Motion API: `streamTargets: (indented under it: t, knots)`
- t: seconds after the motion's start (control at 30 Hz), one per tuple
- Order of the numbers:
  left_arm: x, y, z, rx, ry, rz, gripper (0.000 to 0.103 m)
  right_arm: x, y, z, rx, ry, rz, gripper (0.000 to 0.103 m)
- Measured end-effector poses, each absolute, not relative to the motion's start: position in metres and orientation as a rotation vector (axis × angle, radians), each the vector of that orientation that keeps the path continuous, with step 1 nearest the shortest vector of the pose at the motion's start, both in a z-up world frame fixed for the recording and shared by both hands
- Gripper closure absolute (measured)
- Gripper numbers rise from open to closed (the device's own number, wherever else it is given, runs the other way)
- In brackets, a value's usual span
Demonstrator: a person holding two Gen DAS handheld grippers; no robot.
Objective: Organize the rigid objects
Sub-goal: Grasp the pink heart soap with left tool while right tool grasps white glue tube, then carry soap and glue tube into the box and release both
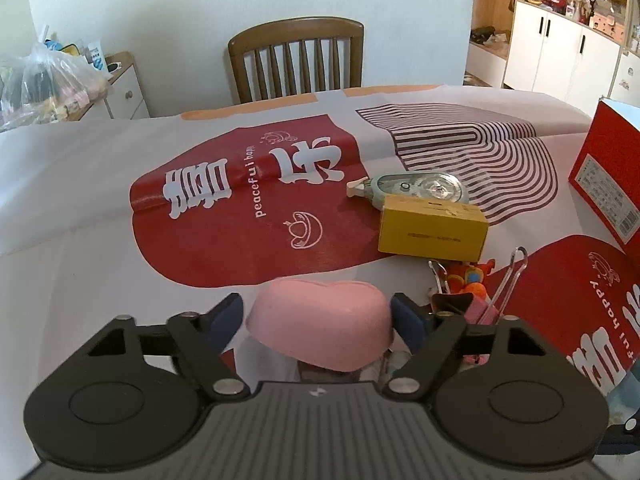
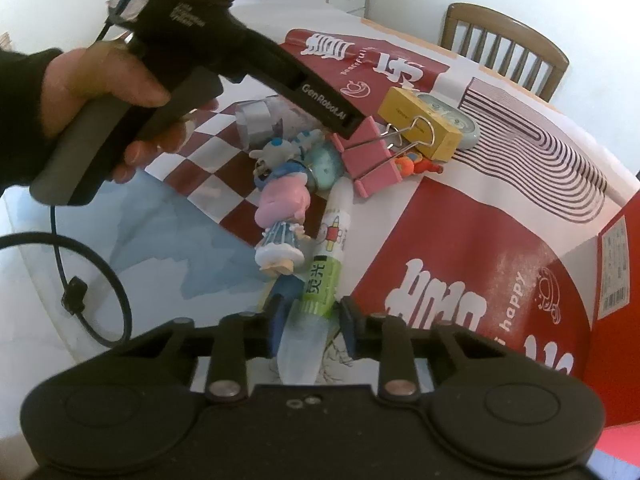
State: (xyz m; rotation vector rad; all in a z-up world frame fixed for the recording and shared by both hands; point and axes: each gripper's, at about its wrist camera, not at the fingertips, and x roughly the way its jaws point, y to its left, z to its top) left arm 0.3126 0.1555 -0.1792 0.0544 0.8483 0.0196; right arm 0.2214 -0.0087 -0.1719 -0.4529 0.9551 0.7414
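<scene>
1. My right gripper (image 2: 310, 326) has its 2 blue pads clamped on the clear cap end of a glue stick (image 2: 326, 258), which lies on the tablecloth (image 2: 460, 248) and points away from me.
2. My left gripper (image 1: 318, 320) brackets a pink heart-shaped piece (image 1: 320, 322); a slim gap shows at each pad, so the jaws look open around it, not pressing.
3. Touching the glue stick's left side lies a pink-haired figurine (image 2: 282, 224), with a white-and-blue plush toy (image 2: 282, 152) beyond it.
4. Farther on, a pink binder clip (image 2: 370, 156) sits beside a small orange toy (image 2: 416, 164).
5. Behind those, a yellow box (image 1: 434, 230) touches a green tape dispenser (image 1: 420, 190).
6. At the right edge stands a red box (image 1: 608, 176).
7. Past the table stands a wooden chair (image 1: 298, 56).
</scene>
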Motion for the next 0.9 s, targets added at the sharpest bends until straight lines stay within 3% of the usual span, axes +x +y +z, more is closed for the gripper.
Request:
streamTargets:
  t: [0.9]
  knots:
    - [0.263,0.162,-0.113,-0.055,0.760,0.117,0.027,0.209,-0.078,-0.111,-0.187,0.909,0.638,0.087]
